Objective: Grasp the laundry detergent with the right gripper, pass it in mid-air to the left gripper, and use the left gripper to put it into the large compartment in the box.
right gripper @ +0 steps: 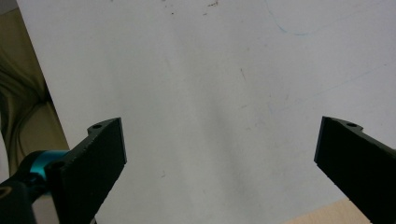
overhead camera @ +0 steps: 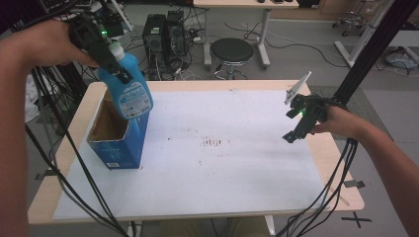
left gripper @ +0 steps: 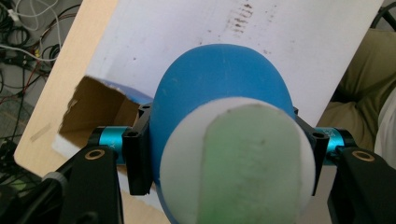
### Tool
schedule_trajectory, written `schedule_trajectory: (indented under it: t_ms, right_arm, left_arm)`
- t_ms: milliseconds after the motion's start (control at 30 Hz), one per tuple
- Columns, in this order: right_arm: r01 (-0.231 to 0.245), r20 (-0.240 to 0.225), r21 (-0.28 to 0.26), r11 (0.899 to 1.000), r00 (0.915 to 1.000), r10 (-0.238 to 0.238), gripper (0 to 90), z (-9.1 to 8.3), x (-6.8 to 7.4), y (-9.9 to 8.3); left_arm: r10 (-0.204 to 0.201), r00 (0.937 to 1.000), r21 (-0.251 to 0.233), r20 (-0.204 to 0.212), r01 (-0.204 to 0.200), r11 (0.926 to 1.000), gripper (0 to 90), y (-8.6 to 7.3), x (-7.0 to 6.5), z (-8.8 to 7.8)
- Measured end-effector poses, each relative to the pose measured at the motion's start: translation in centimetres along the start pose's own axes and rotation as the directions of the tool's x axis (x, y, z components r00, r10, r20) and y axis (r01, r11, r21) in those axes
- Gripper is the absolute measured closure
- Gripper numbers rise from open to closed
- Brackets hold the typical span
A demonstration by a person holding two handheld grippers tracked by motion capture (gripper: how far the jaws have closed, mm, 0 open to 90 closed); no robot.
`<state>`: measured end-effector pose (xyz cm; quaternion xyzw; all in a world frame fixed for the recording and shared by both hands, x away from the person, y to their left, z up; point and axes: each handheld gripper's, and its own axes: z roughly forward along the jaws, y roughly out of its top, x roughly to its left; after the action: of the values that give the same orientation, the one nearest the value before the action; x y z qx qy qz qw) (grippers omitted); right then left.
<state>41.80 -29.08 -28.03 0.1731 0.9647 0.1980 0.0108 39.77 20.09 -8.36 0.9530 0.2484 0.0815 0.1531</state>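
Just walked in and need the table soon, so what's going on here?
A person is working with a gripper in each hand. The left gripper is clamped on the neck of a blue bottle with a white cap, holding it in the air above an open blue cardboard box at the left of the white-covered table. Whether the bottle touches the box's rim is hard to tell. The right gripper hangs open and empty over the table's right side.

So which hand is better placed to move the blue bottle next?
The left. Its tool already grips the blue bottle near the cap, above the open box. The right tool is open, far across the table.
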Motion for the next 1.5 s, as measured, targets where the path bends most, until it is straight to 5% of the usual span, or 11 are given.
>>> schedule_trajectory:
  t_ms: [500,1067,1500]
  right_arm:
    - [-0.016,0.009,0.001,1.000,0.9998,0.016,1.2,0.0,-0.1,0.2]
    - [-0.025,0.012,0.005,1.000,0.9996,0.025,1.3,0.4,-0.1,0.3]
    - [-0.025,0.007,0.011,1.000,0.9997,0.025,1.3,0.8,-0.1,0.4]
  left_arm:
    - [-0.057,0.9968,0.003,-0.056,0.057,0.9983,38.0,-3.5,1.7,-1.2]
    - [-0.067,0.9973,0.040,-0.029,0.068,0.9969,38.0,-5.8,3.1,2.7]
    - [-0.063,0.9980,0.066,0.003,0.063,0.9958,38.0,-7.6,3.6,7.7]
